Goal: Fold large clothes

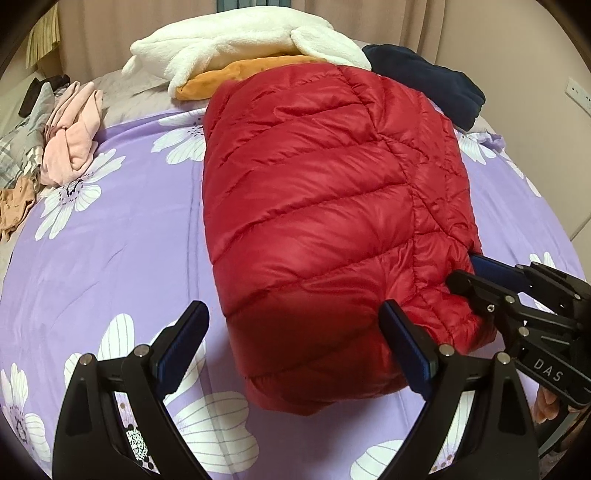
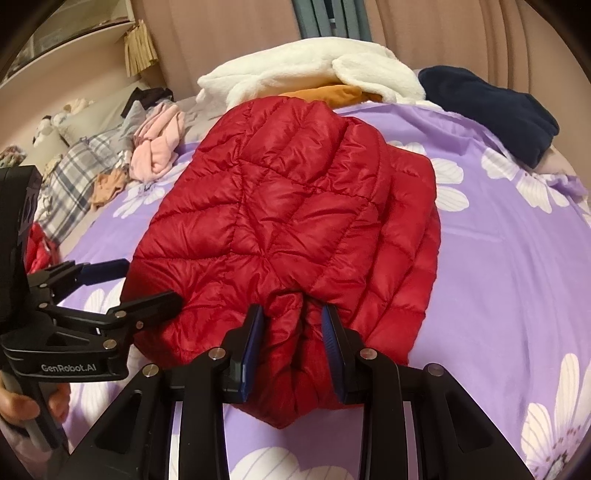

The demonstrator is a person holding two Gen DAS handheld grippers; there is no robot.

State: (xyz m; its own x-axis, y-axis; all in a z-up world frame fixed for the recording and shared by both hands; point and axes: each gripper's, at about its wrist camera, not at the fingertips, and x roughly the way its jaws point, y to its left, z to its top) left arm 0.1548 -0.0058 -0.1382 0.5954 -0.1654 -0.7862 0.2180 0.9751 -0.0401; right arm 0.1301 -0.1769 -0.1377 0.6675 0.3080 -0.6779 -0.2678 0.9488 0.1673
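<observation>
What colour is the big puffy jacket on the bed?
Bright red, with stitched quilted lines. The puffy jacket shows best in the left wrist view.

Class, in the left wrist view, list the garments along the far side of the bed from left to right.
Pink folded garment → orange folded garment → dark navy folded garment.

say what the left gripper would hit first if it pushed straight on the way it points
Probably the folded red quilted puffer jacket: the open left gripper has its near end between the fingers, apparently just ahead, though depth is unclear.

Floral purple bedsheet (image 1: 122, 240), beige curtains (image 2: 229, 33)
</observation>
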